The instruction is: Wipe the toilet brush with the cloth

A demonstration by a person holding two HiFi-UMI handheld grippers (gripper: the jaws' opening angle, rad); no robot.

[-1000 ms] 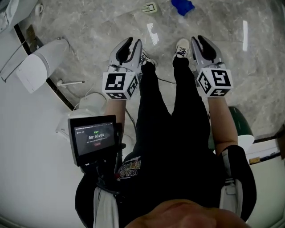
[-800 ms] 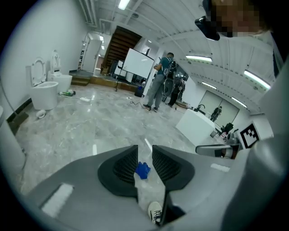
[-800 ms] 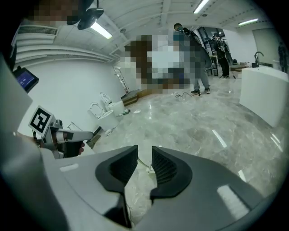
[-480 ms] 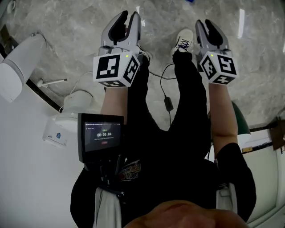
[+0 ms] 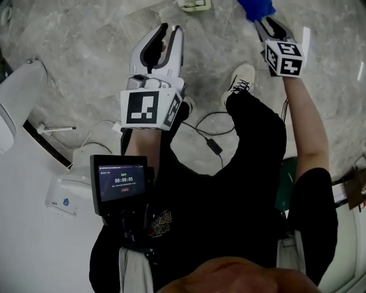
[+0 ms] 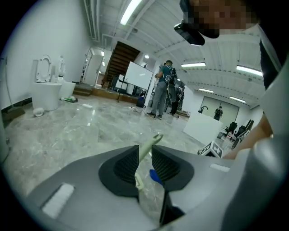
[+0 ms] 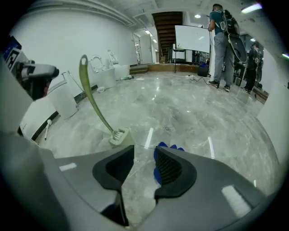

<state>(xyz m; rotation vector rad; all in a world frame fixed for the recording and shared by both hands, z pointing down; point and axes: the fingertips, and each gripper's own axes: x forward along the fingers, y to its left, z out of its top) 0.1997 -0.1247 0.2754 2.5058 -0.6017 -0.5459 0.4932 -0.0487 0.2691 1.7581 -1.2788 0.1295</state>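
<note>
A pale green toilet brush [image 7: 94,99] stands in its holder [image 7: 119,136] on the marble floor, its curved handle rising to the left. The holder [image 5: 193,4] shows at the head view's top edge. A blue cloth [image 5: 256,7] lies on the floor beside it, and it [image 7: 168,146] peeks over the right jaw. My right gripper [image 5: 266,24] reaches out just short of the cloth. Its jaws [image 7: 144,153] have just been opening and nothing is between them. My left gripper [image 5: 170,28] hangs open and empty. The brush handle [image 6: 151,144] and cloth [image 6: 155,176] show far off through its gap.
White toilets [image 5: 11,97] line the left wall, also in the right gripper view [image 7: 63,103]. A black cable [image 5: 214,143] trails on the floor by my shoes. A small screen [image 5: 120,182] hangs at my chest. People [image 6: 160,90] stand far across the hall.
Both grippers have lifted. The right one has stretched forward toward the blue cloth and its jaws stand wider. The left one rose almost straight up.
</note>
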